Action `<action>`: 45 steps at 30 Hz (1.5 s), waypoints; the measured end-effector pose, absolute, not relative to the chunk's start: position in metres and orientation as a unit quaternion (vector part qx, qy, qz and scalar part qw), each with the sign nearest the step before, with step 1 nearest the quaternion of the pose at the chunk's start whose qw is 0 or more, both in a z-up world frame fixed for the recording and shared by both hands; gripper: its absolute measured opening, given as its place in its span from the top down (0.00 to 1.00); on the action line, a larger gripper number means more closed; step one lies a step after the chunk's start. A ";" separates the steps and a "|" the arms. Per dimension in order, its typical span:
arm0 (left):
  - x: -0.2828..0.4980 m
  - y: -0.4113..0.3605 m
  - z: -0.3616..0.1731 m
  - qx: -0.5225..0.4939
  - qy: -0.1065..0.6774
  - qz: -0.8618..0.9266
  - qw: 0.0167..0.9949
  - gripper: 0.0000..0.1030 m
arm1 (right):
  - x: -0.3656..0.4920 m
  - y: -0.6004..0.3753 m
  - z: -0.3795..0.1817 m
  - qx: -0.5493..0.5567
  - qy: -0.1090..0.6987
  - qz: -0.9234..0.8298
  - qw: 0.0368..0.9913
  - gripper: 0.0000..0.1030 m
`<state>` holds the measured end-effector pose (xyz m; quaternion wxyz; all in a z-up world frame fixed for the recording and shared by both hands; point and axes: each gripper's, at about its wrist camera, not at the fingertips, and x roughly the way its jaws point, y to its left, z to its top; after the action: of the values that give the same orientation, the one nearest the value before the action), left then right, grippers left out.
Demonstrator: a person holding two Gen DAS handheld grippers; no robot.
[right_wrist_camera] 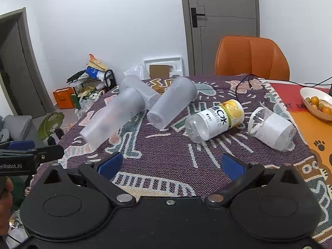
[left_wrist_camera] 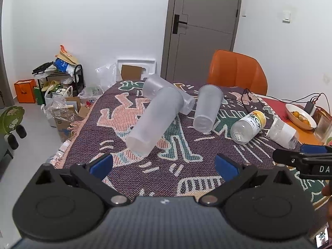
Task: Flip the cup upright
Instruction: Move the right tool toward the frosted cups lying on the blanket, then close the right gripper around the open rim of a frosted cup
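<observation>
Three frosted plastic cups lie on their sides on the patterned cloth. The nearest cup point(left_wrist_camera: 154, 122) point(right_wrist_camera: 113, 118) rests across a second cup point(left_wrist_camera: 166, 92) point(right_wrist_camera: 139, 90) behind it. A third cup point(left_wrist_camera: 207, 108) point(right_wrist_camera: 172, 105) lies to the right. My left gripper point(left_wrist_camera: 164, 166) is open and empty, just in front of the nearest cup. My right gripper point(right_wrist_camera: 172, 165) is open and empty, near the table's front, facing the bottles. Each gripper's finger tip shows at the other view's edge.
A vitamin C bottle point(right_wrist_camera: 215, 120) and a white-labelled clear bottle point(right_wrist_camera: 271, 128) lie on their sides to the right. A bowl of oranges point(right_wrist_camera: 317, 103), cables and a charger sit far right. An orange chair point(right_wrist_camera: 252, 58) stands behind the table. Floor clutter lies left.
</observation>
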<state>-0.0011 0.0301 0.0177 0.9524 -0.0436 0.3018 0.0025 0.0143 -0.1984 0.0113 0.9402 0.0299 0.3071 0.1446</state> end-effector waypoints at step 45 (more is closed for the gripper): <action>0.080 0.132 -0.031 -0.102 0.356 0.089 0.925 0.00 | 0.160 -0.094 -0.038 0.192 0.414 0.255 0.853 0.01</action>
<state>0.0800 0.1316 -0.0306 0.9245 -0.1021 0.3563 0.0889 0.1597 -0.0943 -0.0382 0.8527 0.1920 0.4136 0.2547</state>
